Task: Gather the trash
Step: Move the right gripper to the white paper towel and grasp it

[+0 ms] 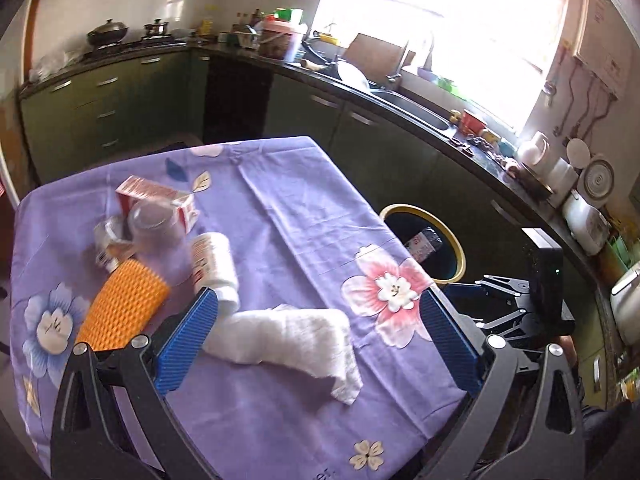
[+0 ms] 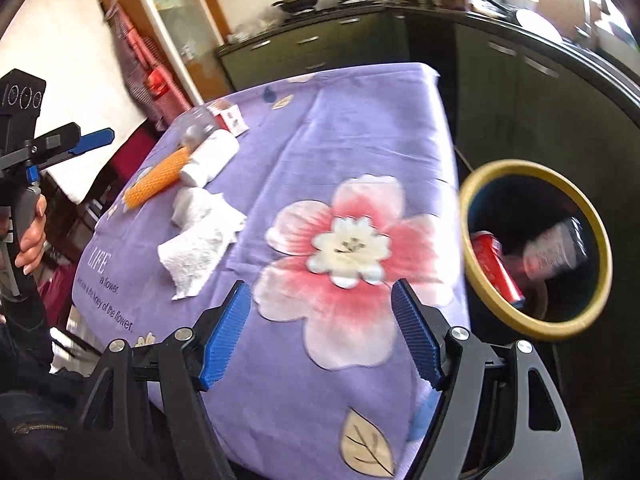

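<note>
On the purple flowered tablecloth [image 1: 288, 216] lie a crumpled white paper towel [image 1: 288, 336], a white bottle [image 1: 212, 268], an orange foam net sleeve [image 1: 124, 312], a clear plastic cup [image 1: 156, 228] and a red-and-white carton [image 1: 160, 200]. My left gripper [image 1: 320, 340] is open above the paper towel, which lies between its fingers. My right gripper [image 2: 320, 336] is open and empty over the pink flower [image 2: 340, 264]. The yellow-rimmed bin [image 2: 536, 248] beside the table holds a red can [image 2: 496, 268] and a wrapper [image 2: 556, 248]. The towel [image 2: 204, 240], bottle [image 2: 208, 156] and orange sleeve [image 2: 156, 180] also show in the right wrist view.
The bin [image 1: 424, 240] stands off the table's right edge. Dark green kitchen cabinets and a cluttered counter with a sink [image 1: 412, 104] run behind and to the right. The left gripper [image 2: 52, 144] shows at the left of the right wrist view.
</note>
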A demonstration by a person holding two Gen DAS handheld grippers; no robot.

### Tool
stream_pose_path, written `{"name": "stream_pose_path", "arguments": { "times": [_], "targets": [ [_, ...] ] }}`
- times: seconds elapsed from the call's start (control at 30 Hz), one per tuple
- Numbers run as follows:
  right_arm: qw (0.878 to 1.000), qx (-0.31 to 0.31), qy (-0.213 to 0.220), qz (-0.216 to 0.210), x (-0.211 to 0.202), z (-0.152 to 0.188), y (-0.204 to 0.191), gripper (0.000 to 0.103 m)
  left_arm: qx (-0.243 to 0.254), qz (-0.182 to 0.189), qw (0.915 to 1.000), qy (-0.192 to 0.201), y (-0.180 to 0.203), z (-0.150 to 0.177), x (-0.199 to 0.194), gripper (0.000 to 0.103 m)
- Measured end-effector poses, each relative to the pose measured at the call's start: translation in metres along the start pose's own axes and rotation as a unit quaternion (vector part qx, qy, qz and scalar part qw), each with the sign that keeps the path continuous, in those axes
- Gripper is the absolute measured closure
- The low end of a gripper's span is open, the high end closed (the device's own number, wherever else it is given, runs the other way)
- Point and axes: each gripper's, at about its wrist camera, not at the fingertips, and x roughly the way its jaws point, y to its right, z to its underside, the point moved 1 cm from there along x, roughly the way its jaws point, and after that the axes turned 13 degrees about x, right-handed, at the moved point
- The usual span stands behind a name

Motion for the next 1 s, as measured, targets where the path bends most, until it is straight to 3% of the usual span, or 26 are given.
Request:
{"name": "stream_pose_path", "arguments": {
  "times": [0.2,0.5,0.63,0.7,0.77,1.0],
  "targets": [
    [0.993,-0.116,-0.027,-0.017,0.047,-0.012,-0.073,0.030,-0.036,-0.042,0.9984,0.013,-0.031,0.047,-0.031,0.007],
    [0.986,-0.152,-0.072,0.000,0.101,-0.025,-0.100,0.032,-0.045,-0.058,0.9971,0.019,-0.038,0.074,-0.044,0.007],
    [0.985,-0.154,-0.079,0.009,0.110,-0.024,-0.102,0.054,-0.054,-0.052,0.9970,0.020,-0.042,0.078,-0.042,0.007],
    [0.985,-0.153,-0.079,0.011,0.109,-0.023,-0.101,0.070,-0.055,-0.052,0.9970,0.019,-0.043,0.078,-0.041,0.007],
    [0.987,-0.145,-0.074,0.009,0.104,-0.022,-0.099,0.092,-0.056,-0.051,0.9970,0.019,-0.043,0.078,-0.040,0.007],
    [0.990,-0.138,-0.035,-0.016,0.063,-0.016,-0.105,0.095,-0.058,-0.051,0.9968,0.020,-0.043,0.078,-0.040,0.007]
  ]
}}
